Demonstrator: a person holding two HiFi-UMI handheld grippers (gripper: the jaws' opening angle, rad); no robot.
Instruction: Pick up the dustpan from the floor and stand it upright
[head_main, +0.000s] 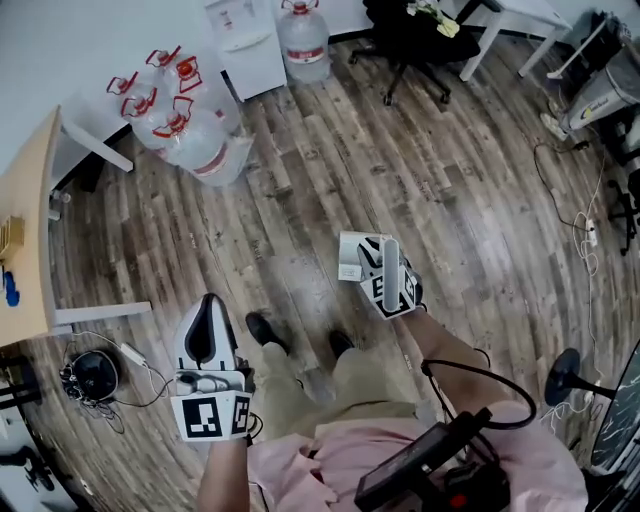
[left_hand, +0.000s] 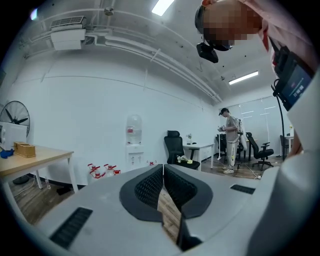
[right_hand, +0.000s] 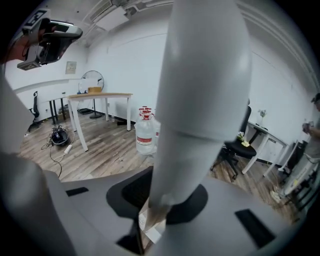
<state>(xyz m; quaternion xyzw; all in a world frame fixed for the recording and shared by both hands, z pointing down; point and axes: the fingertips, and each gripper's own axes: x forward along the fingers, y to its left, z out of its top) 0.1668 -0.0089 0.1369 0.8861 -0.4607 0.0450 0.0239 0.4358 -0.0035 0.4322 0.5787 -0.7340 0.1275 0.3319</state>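
gripping tool: right gripper (head_main: 388, 268) (right_hand: 165, 200), jaws closed on the pale handle (right_hand: 200, 90) of the dustpan (head_main: 352, 257)
dustpan: in front of the person's right leg, above the wood floor (head_main: 330, 180). the handle runs up between the jaws and past the right gripper view's camera, and the pan hangs below them. it seems roughly upright, though from above i cannot tell whether the pan touches the floor
left gripper: (head_main: 209, 310) (left_hand: 163, 172) held low by the left leg, well apart from the dustpan. its dark pads (left_hand: 145, 187) meet at the tips with nothing between them, and only a sliver of floor shows behind
person: pink shirt, black device (head_main: 430, 470) on the chest with a looped cable, dark shoes (head_main: 265, 330) side by side on the floor
cables: tangled bundle (head_main: 90, 375) (right_hand: 59, 136) on the floor to the left, near the table legs
table: light wood top (head_main: 25, 230) (left_hand: 30, 157) (right_hand: 100, 95) along the left side
water bottles: cluster with red caps (head_main: 185, 125) (right_hand: 145, 135) (left_hand: 102, 171) on the floor near the wall
water dispenser: white, against the wall (head_main: 245, 40) (left_hand: 133, 145), with a bottle on top and another bottle beside it
office chair: black (head_main: 410, 40) (left_hand: 176, 147) (right_hand: 235, 150), beside a white desk (head_main: 510, 15)
far side: another person (left_hand: 231, 140) stands by the desks
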